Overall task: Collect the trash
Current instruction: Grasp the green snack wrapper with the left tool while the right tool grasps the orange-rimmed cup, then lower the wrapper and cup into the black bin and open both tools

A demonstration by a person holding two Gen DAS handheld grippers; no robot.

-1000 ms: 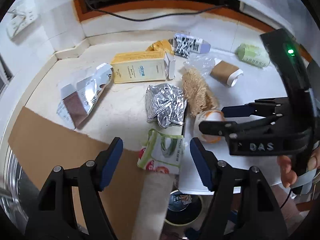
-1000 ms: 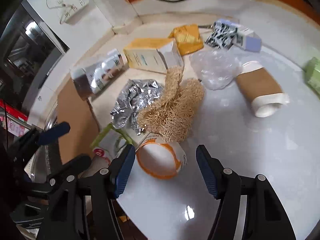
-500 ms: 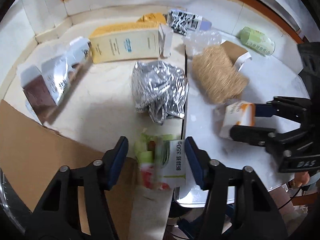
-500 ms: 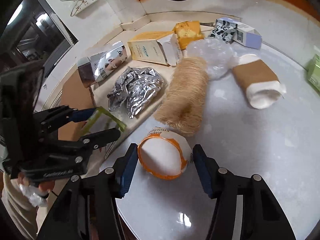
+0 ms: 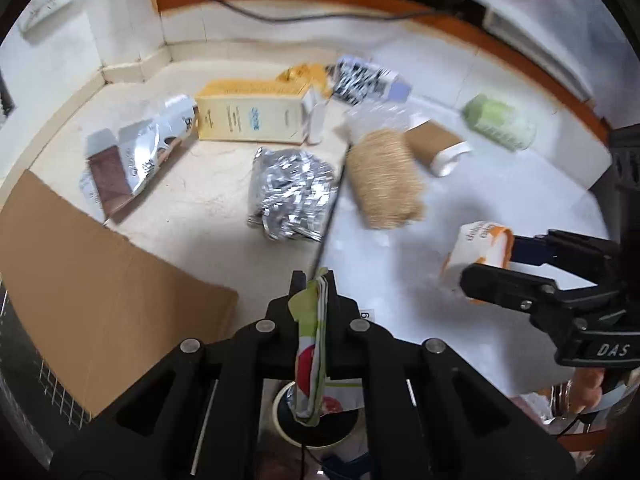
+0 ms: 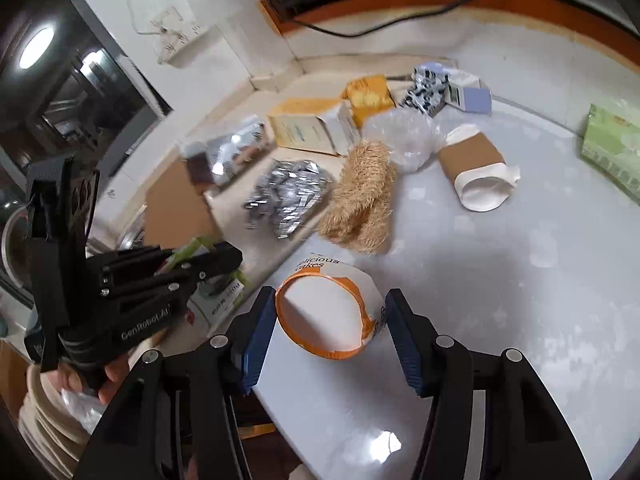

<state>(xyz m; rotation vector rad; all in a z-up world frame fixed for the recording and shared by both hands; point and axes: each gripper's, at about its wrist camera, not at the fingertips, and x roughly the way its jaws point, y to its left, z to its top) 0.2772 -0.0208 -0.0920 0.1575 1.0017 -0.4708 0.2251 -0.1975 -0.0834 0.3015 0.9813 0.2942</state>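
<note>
Since a second ago left gripper point(image 5: 313, 280) clamped flat on green wrapper point(image 5: 310, 344), lifted at counter edge | right gripper point(image 6: 329, 322) straddles orange-rimmed cup point(image 6: 326, 312) – pads barely touching | squeeze gently – thin paper crushes.

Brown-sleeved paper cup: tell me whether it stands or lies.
Lying on its side: the brown-sleeved paper cup rests lengthwise on the white counter, open mouth facing the camera.

Flattened green wrapper point(image 5: 314, 332), orange-rimmed cup point(image 6: 328, 312)
</note>
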